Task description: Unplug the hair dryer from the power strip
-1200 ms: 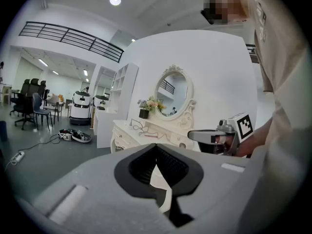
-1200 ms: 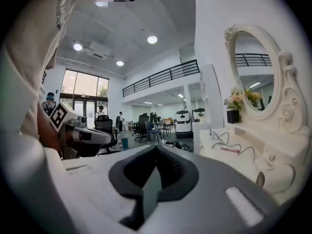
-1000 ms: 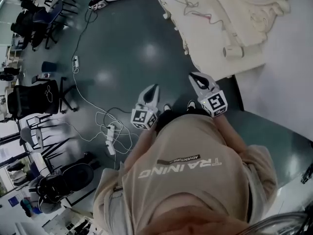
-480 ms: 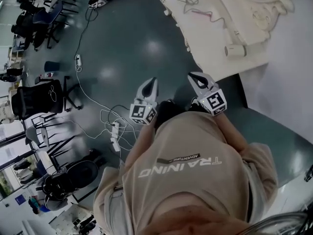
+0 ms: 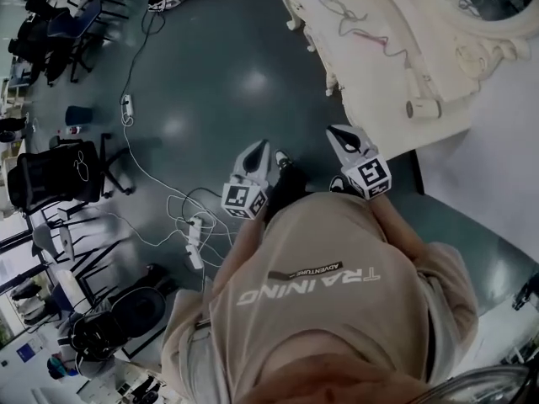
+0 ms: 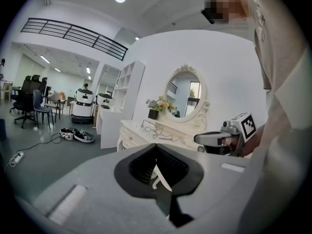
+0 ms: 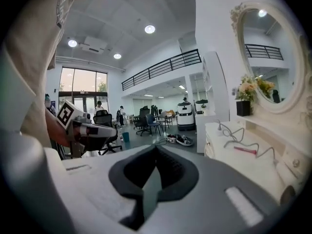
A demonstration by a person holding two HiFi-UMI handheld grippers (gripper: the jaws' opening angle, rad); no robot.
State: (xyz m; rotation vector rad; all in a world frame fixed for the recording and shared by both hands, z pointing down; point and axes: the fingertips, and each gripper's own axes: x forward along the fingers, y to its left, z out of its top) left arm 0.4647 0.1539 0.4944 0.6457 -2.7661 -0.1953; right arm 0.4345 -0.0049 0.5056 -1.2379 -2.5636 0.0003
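A white vanity table fills the upper right of the head view, with thin cables and a pink cord on its top. A white cylinder that looks like the hair dryer lies near the table's right edge. I cannot make out a power strip on the table. My left gripper and right gripper are held side by side in front of the person's chest, short of the table. Both are shut and hold nothing. The right gripper view shows the tabletop with a cable on it.
On the dark floor at left lie a white power strip with tangled cords and a second strip. Office chairs stand along the left. An oval mirror and a flower pot stand on the vanity.
The head view has shifted, so the vanity now lies a little lower and further right. Both grippers stay shut at about the same height in front of the chest.
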